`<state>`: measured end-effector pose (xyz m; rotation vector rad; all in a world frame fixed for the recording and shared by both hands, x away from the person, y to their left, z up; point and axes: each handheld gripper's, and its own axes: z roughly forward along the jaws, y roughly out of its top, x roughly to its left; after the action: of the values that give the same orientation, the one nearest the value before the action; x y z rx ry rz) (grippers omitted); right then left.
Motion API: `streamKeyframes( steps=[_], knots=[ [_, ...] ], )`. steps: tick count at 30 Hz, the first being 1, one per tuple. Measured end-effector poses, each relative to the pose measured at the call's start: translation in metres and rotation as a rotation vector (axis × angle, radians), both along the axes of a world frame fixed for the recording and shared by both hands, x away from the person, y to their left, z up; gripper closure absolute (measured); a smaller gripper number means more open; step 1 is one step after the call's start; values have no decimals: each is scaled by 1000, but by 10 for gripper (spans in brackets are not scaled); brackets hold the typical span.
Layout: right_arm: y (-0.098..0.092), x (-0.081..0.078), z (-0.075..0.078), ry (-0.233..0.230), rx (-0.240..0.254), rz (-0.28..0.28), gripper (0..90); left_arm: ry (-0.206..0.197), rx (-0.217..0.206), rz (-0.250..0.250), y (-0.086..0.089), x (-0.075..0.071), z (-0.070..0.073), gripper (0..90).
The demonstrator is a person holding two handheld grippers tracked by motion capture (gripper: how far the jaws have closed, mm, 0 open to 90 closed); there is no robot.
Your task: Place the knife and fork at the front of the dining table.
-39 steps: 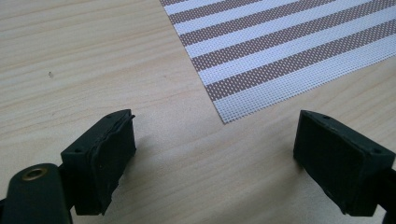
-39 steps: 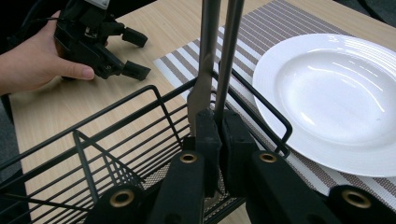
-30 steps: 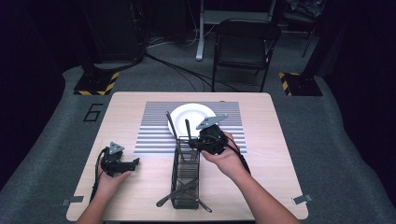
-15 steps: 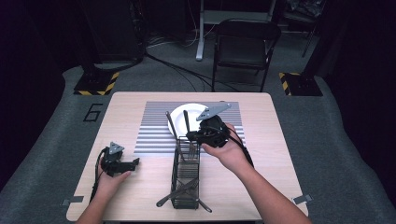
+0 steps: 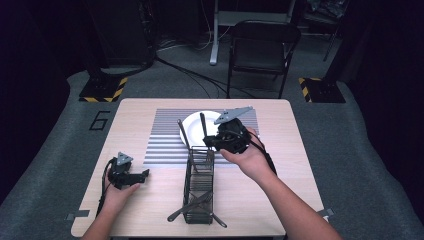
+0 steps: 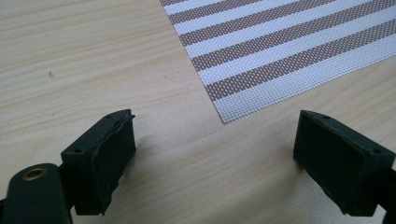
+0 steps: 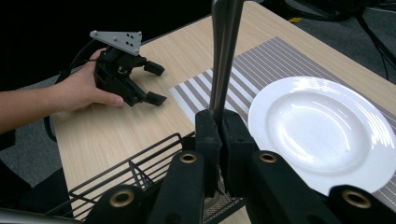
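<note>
The right gripper (image 7: 219, 135), jaws clamped on an upright metal utensil handle (image 7: 224, 56), is held above the wire caddy (image 5: 200, 185) beside the white plate (image 7: 322, 130); the left gripper (image 6: 215, 158), jaws wide and empty, is rested on bare counter (image 6: 93, 60) beside the striped mat's corner (image 6: 224, 119).

We see a pale wood-grain surface (image 5: 135, 115); on it a mat (image 5: 165, 135) striped white and brownish grey; the plate (image 7: 327, 130) is plain glossy white; the rack (image 5: 199, 185) is black wire; the utensil handle (image 7: 224, 56) in our right gripper (image 7: 219, 135) is silvery steel; both grippers are black, the left gripper (image 5: 145, 175) topped, like the right, with a grey plate; the floor (image 5: 350, 150) is grey.
</note>
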<state>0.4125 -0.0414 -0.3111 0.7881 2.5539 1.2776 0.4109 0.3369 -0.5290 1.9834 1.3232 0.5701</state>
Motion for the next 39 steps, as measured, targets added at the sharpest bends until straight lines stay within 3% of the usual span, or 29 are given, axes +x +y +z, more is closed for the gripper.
streamKeyframes(
  steps=[16, 27, 39],
  knots=[
    [-41, 14, 0, 38, 9, -99, 869, 0, 0, 0, 0, 0, 0, 126],
    [-67, 34, -21, 58, -10, -203, 869, 0, 0, 0, 0, 0, 0, 126],
    [-74, 54, -45, 77, -34, -270, 869, 0, 0, 0, 0, 0, 0, 126]
  ],
)
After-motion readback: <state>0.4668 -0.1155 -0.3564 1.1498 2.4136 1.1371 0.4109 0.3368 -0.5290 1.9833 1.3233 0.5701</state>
